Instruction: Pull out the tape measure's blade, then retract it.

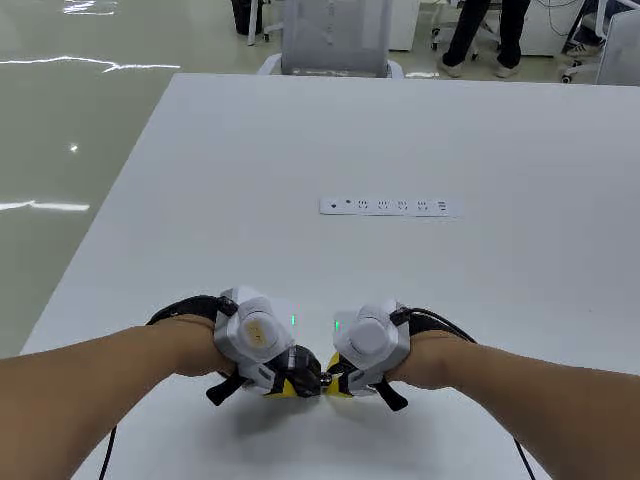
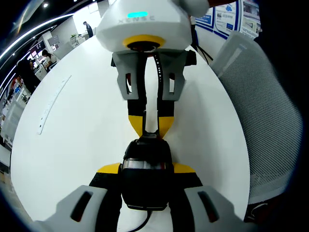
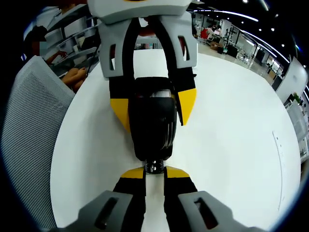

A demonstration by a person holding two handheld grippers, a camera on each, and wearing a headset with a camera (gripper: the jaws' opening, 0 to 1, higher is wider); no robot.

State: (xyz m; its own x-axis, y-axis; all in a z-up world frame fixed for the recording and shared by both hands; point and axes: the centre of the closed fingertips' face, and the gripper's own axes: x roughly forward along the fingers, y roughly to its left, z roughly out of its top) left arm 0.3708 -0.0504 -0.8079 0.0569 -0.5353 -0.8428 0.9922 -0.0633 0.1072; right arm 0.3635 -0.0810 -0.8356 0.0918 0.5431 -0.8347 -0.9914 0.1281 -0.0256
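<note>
Our left gripper (image 1: pixel 290 383), grey plastic with yellow tips, clamps the tape (image 1: pixel 306 372). It is a smooth, rounded black case with a glossy band, on the matte white table (image 1: pixel 300 150), well nearer us than the flat white strip (image 1: pixel 390 206). Our right gripper (image 1: pixel 338 385) pinches the small metal blade tip (image 3: pixel 153 166) at the case's mouth. Lettering on that gripper's shell is too blurred to read.
</note>
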